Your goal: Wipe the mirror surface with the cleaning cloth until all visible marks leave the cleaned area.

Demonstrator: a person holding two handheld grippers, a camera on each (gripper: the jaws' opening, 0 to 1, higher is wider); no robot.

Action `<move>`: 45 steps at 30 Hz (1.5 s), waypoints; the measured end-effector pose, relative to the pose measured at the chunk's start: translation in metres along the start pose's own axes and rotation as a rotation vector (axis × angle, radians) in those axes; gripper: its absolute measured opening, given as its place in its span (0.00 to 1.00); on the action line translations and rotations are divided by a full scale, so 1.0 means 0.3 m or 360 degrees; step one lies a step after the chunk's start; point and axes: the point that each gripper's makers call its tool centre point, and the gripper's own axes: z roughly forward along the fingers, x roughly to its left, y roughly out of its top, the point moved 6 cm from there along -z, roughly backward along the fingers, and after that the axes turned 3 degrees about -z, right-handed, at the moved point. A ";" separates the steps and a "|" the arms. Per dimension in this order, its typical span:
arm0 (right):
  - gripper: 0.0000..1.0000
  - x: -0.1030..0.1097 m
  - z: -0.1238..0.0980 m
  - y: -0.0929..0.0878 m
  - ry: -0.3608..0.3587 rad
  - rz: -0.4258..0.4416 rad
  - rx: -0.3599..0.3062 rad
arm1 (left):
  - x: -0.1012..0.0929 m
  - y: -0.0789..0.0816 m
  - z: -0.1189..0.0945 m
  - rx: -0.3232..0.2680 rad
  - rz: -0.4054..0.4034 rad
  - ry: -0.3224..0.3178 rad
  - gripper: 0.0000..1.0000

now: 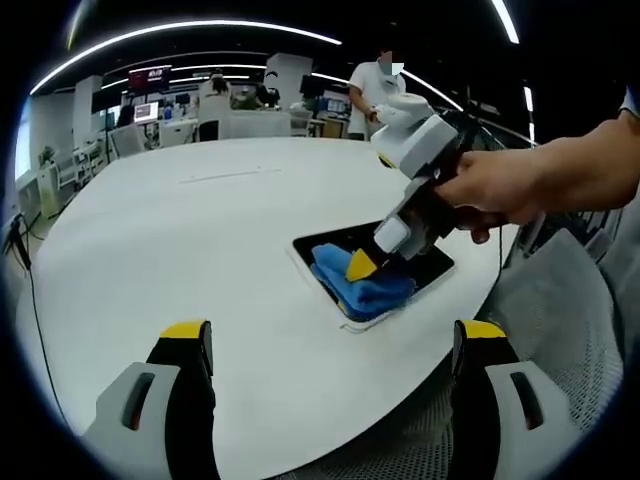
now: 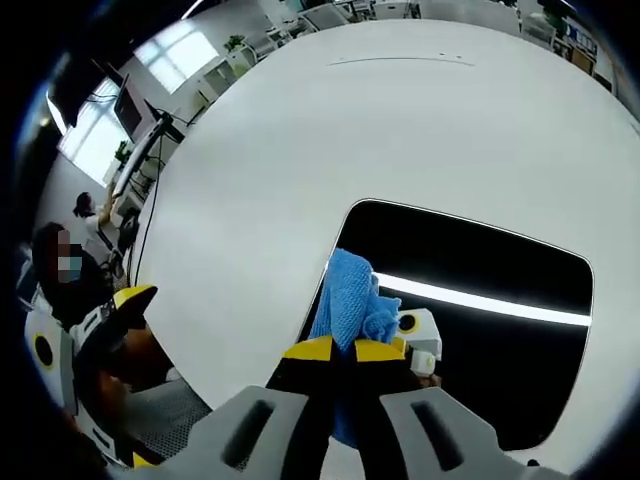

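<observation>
Cloth on mirror
Right claw [image 2: 345, 350] grips the blue cloth [image 2: 350, 300] on the mirror [image 2: 500, 270]; left claw [image 1: 330, 345] spread wide above the table [image 1: 200, 250].

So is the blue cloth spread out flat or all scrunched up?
Scrunched up. The blue cloth is bunched into a lump between the right gripper's shut jaws, resting on the mirror on the white table.

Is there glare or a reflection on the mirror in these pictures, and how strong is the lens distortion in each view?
Right gripper view: the mirror looks dark and reflects one bright ceiling light strip; the right gripper holds the blue cloth on it. Left gripper view: the mirror shows no glare, and the white table edge bends strongly from fisheye. Both views are sharp.
</observation>
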 end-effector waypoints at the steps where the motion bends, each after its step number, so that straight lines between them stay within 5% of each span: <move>1: 0.00 -0.001 0.001 0.004 -0.0002 -0.0005 -0.0001 | 0.000 0.000 0.000 0.0000 0.0000 0.0001 0.99; 45: 0.00 -0.089 0.080 0.233 -0.0052 -0.0094 -0.0096 | 0.002 -0.001 0.003 -0.0001 -0.0028 0.0002 0.99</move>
